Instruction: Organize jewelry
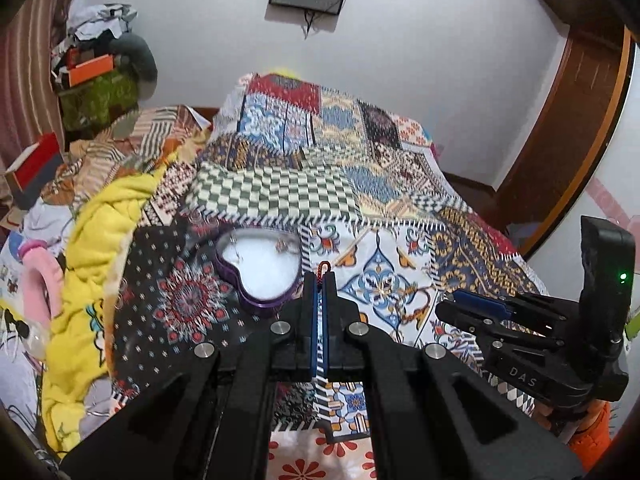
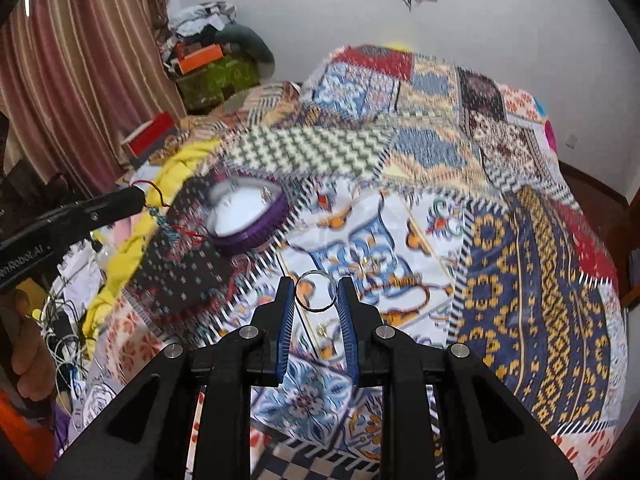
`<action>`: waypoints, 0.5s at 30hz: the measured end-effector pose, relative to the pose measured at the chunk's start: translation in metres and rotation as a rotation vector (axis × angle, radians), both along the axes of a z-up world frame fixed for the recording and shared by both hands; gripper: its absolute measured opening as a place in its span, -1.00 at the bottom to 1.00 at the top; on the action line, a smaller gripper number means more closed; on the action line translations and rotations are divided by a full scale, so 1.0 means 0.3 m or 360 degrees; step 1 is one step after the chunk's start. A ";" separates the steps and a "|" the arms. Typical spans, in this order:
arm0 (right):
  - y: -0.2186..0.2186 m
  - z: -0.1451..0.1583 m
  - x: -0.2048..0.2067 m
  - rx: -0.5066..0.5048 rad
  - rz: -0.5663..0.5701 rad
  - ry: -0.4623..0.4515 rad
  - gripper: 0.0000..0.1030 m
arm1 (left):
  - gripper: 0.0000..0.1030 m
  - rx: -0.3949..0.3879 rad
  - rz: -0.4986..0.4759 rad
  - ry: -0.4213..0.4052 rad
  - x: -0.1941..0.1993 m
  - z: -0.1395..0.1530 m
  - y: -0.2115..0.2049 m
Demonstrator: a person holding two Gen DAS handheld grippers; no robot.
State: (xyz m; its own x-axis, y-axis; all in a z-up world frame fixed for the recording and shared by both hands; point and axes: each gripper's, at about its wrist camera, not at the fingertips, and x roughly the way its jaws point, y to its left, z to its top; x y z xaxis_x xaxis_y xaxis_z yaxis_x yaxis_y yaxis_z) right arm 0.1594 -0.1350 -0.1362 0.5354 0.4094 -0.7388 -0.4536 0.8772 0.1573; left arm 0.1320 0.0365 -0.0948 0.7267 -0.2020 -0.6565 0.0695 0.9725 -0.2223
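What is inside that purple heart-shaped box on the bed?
The heart-shaped box holds a white lining with a couple of small metal jewelry pieces near its far edge. Blur hides what they are, and anything beneath the lining is covered.

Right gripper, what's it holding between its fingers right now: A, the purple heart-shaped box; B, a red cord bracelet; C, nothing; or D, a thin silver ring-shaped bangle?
D: in the right wrist view the right gripper pinches a thin silver bangle between its blue pads, above the patchwork bedspread.
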 end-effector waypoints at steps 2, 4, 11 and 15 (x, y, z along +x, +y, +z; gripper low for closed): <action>0.010 0.021 0.006 0.0019 0.0008 -0.0027 -0.61 | -1.00 -0.0002 0.0008 -0.0021 0.002 0.015 0.009; 0.022 0.040 0.012 0.0035 0.0016 -0.0051 -0.61 | -1.00 0.0000 0.0019 -0.0039 0.006 0.025 0.019; 0.066 0.082 0.048 0.0086 0.0040 -0.0103 -0.61 | -1.00 -0.0005 0.0058 -0.0094 0.031 0.050 0.058; 0.101 0.097 0.079 0.0102 0.0059 -0.0127 -0.61 | -1.00 -0.0001 0.0088 -0.0115 0.057 0.056 0.082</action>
